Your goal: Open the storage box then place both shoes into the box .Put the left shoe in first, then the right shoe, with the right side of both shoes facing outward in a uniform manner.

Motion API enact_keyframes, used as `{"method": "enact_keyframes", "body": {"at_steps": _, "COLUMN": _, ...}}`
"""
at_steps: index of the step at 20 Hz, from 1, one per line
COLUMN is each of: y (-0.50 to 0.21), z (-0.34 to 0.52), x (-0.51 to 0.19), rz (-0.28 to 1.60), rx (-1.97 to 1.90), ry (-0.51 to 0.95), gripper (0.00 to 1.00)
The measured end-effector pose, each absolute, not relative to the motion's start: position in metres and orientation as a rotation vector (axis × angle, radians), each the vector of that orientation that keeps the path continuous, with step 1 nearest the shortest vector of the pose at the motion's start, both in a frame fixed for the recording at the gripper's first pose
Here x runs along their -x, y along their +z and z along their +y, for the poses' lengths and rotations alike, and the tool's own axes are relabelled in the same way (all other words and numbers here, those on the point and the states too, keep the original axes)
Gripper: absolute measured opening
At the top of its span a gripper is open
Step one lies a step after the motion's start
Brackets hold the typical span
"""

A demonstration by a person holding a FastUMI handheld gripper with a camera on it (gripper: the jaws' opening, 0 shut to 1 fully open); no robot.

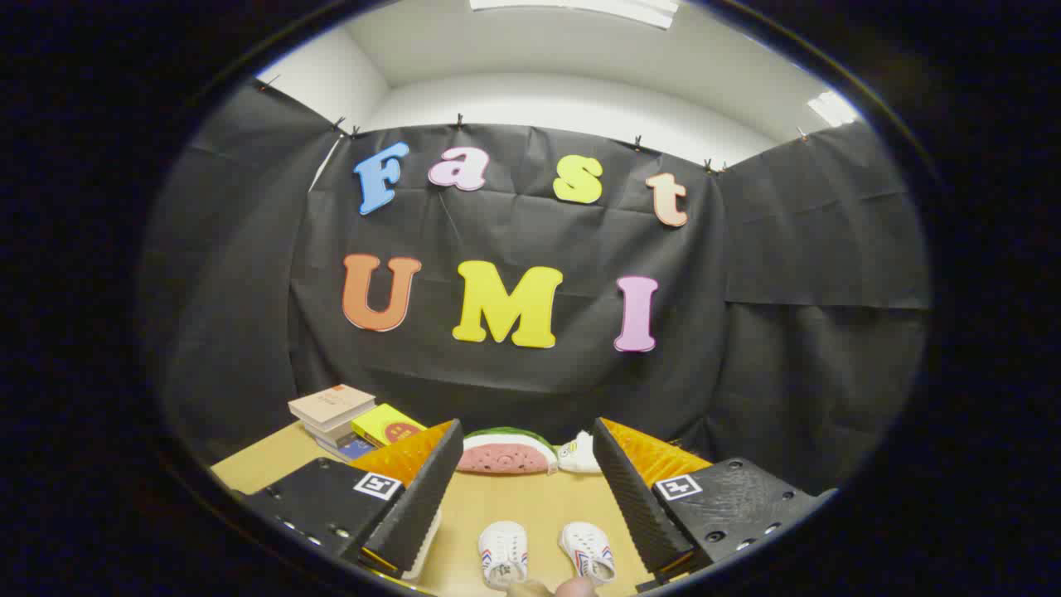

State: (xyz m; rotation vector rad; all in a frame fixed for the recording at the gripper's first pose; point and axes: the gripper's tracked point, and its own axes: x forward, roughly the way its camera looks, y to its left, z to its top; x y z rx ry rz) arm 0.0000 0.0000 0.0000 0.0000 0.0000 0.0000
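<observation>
Your gripper [526, 464] is up above the wooden table [506, 510] with its fingers spread wide and nothing between the pads — both black ribbed fingers [419, 506] angle inward with clear table showing in the gap. Right there in that gap, low down and close to you, sit the 2 white shoes: the left-hand shoe [502, 554] and the right-hand shoe [587, 551], side by side, just apart, toes pointing away from you, each with red and blue stripes on its side. Neither finger is touching either shoe. Something pale and rounded [551, 588] peeks in just below the shoes — too little of it shows to tell what it is. Look beyond the fingertips and you've got a watermelon-slice cushion [507, 452] lying at the far edge of the table against the black cloth, and touching its right end a small white plush thing [580, 453]. Off past your left finger there's a stack of books [331, 412] with a yellow box [386, 426] leaning beside it. A storage box I can't pick out from here — the shoes are your nearest target, lying on the table between the open fingers.
</observation>
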Motion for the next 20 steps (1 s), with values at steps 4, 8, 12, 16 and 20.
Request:
{"method": "enact_keyframes", "body": {"at_steps": 4, "y": 0.003, "z": 0.0, "x": 0.0, "rz": -0.023, "rx": -0.001, "ry": 0.012, "gripper": 0.95}}
{"method": "enact_keyframes", "body": {"at_steps": 8, "y": 0.008, "z": 0.001, "x": -0.004, "rz": -0.036, "rx": -0.024, "ry": 0.039, "gripper": 0.95}}
{"method": "enact_keyframes", "body": {"at_steps": 12, "y": 0.003, "z": -0.003, "x": -0.004, "rz": -0.032, "rx": -0.041, "ry": 0.06, "gripper": 0.95}}
{"method": "enact_keyframes", "body": {"at_steps": 16, "y": -0.006, "z": -0.012, "x": -0.009, "rz": -0.014, "rx": -0.065, "ry": 0.074, "gripper": 0.95}}
{"method": "enact_keyframes", "body": {"at_steps": 20, "y": -0.011, "z": -0.028, "x": -0.008, "rz": -0.011, "rx": -0.082, "ry": 0.076, "gripper": 0.95}}
